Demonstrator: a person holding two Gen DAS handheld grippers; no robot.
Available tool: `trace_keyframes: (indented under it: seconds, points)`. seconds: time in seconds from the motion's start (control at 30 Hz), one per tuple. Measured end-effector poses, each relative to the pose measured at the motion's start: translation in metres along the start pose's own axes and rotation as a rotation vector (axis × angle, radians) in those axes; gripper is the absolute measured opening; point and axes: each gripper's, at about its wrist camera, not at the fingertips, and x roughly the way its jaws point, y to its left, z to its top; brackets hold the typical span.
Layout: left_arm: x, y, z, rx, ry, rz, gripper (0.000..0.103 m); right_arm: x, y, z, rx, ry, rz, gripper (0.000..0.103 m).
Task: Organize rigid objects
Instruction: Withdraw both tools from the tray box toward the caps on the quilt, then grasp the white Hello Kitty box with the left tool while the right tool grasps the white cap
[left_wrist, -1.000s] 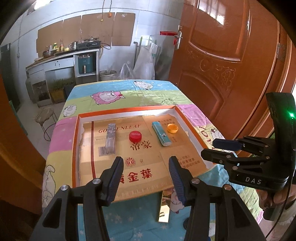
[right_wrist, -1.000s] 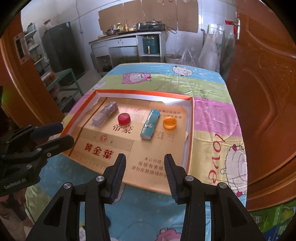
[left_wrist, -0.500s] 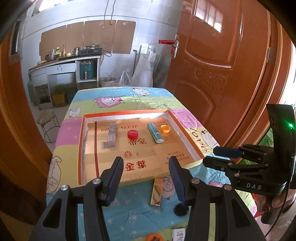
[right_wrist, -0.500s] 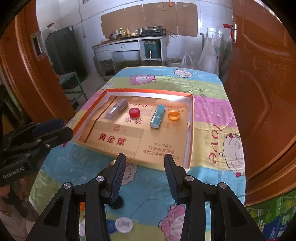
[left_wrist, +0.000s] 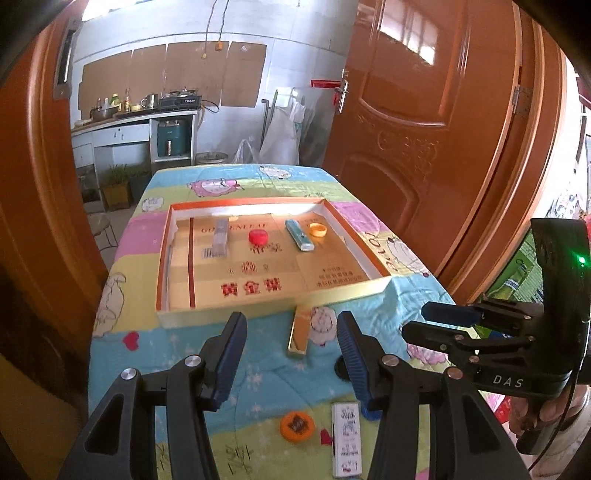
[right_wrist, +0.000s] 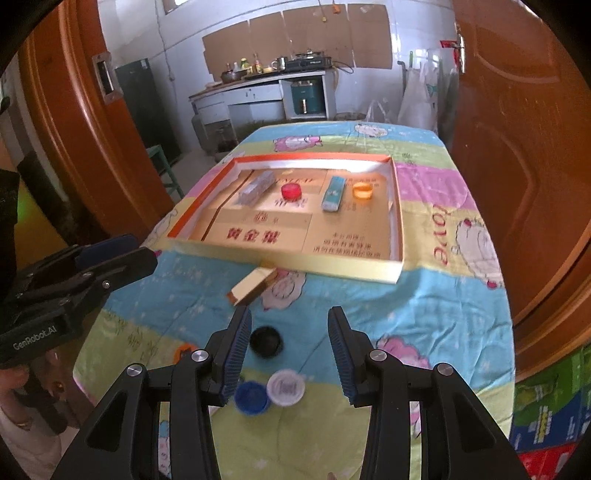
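- Shallow cardboard tray (left_wrist: 354, 236), one, mid-tabletop, holding four things in a row: clear case (left_wrist: 221, 242), red cap (left_wrist: 258, 236), teal box (left_wrist: 299, 235), orange cap (left_wrist: 318, 230).
- Loose on the cartoon-print cloth (right_wrist: 424, 314) before the tray: one gold box (right_wrist: 253, 286); caps, one each: black (right_wrist: 265, 341), blue (right_wrist: 252, 397), white (right_wrist: 286, 387), orange printed (left_wrist: 297, 425); one white printed packet (left_wrist: 346, 439).
- Left claw (left_wrist: 291, 354): fingers apart, empty.
- Right claw (right_wrist: 290, 354): fingers apart, empty.

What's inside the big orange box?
Inside the box: a clear block, red cap, blue packet and orange cap. Nothing seems hidden.
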Motion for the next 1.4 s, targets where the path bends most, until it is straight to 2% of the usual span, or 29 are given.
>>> trace_keyframes:
  seconds: [0.4, 0.67, 1.0, 1.1, 1.13, 1.2, 1.27, 1.4]
  points:
    - [-0.011, -0.018, -0.052, 0.016, 0.016, -0.081, 0.051, -0.01, 0.006, -0.037, 0.045, -0.009, -0.014, 0.044]
    - [0.007, -0.045, -0.091, 0.071, 0.085, -0.106, 0.051, -0.014, 0.004, -0.054, 0.084, -0.003, -0.006, 0.044]
    - [0.039, -0.047, -0.105, 0.065, 0.149, -0.095, 0.051, -0.012, -0.004, -0.064, 0.104, 0.004, -0.013, 0.044]
    - [0.042, -0.046, -0.106, 0.067, 0.138, -0.085, 0.05, -0.012, -0.008, -0.065, 0.105, 0.006, -0.021, 0.044]
    - [0.042, -0.046, -0.105, 0.066, 0.134, -0.081, 0.048, -0.011, -0.008, -0.066, 0.105, 0.007, -0.023, 0.044]
    - [0.042, -0.045, -0.105, 0.07, 0.128, -0.06, 0.034, -0.01, -0.011, -0.067, 0.11, 0.01, -0.026, 0.044]
    - [0.042, -0.042, -0.106, 0.07, 0.119, -0.053, 0.026, -0.007, -0.012, -0.068, 0.113, 0.014, -0.025, 0.044]
    - [0.04, -0.04, -0.107, 0.063, 0.109, -0.069, 0.026, -0.001, -0.012, -0.071, 0.108, 0.031, -0.031, 0.044]
